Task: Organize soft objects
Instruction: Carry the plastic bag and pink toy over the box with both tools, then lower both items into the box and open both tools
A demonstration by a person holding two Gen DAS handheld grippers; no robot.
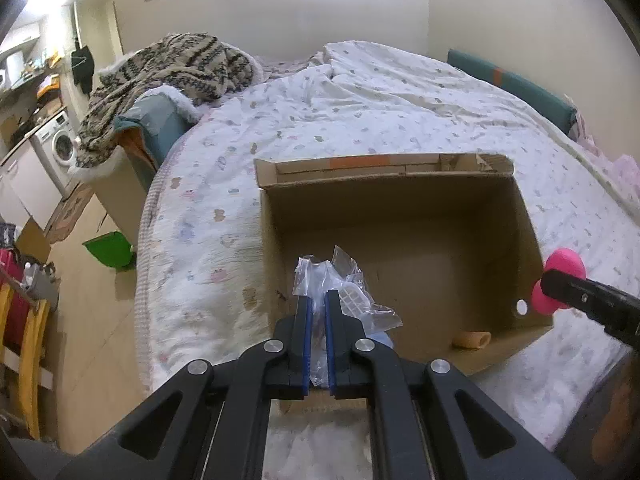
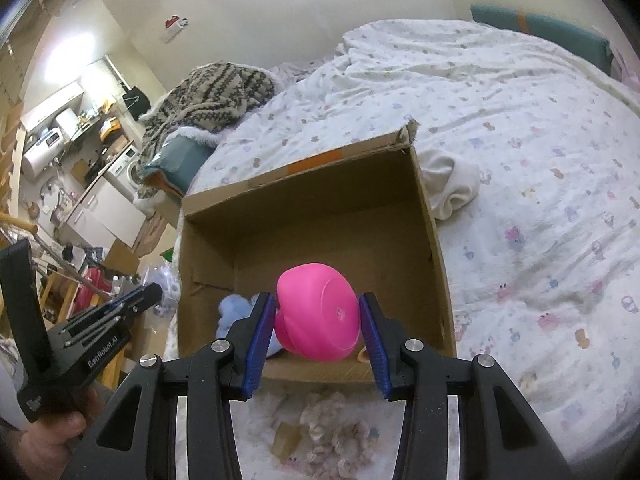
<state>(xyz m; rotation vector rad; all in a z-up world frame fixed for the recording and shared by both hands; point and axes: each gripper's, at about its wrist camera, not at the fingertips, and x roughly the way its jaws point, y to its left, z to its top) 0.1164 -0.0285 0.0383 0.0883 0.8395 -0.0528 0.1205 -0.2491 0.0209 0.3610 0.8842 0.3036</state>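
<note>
Left wrist view: the left claw (image 1: 317, 300) is closed on a crumpled clear plastic bag (image 1: 344, 292), its blue pads pinching the film while the bag hangs over the near left part of an open cardboard box (image 1: 400, 216). The box sits on the bed (image 1: 360, 112), whose quilt is white with small pastel prints. Inside the box, at about 5 o'clock from its middle, a small tan tube-shaped piece (image 1: 472, 340) lies on the floor against the near wall. A pale blue soft thing shows just under the bag, mostly hidden. At 3 o'clock, outside the box's right wall, the right claw (image 1: 550, 280) comes in holding a pink soft toy (image 1: 560, 270).

Right wrist view: the right claw (image 2: 318, 312) grips the pink soft toy (image 2: 320, 312) between its two blue pads, jaws spread wide around it, above the near edge of the cardboard box (image 2: 312, 208). Inside, at 8 o'clock from the toy, a pale blue fluffy object (image 2: 232, 310) rests on the box floor near the left wall. A white cloth bundle (image 2: 452, 184) lies on the bed (image 2: 520, 120) just beside the box's right wall, at 2 o'clock. The left claw (image 2: 154, 292) shows at 9 o'clock, outside the box's left wall.
</note>
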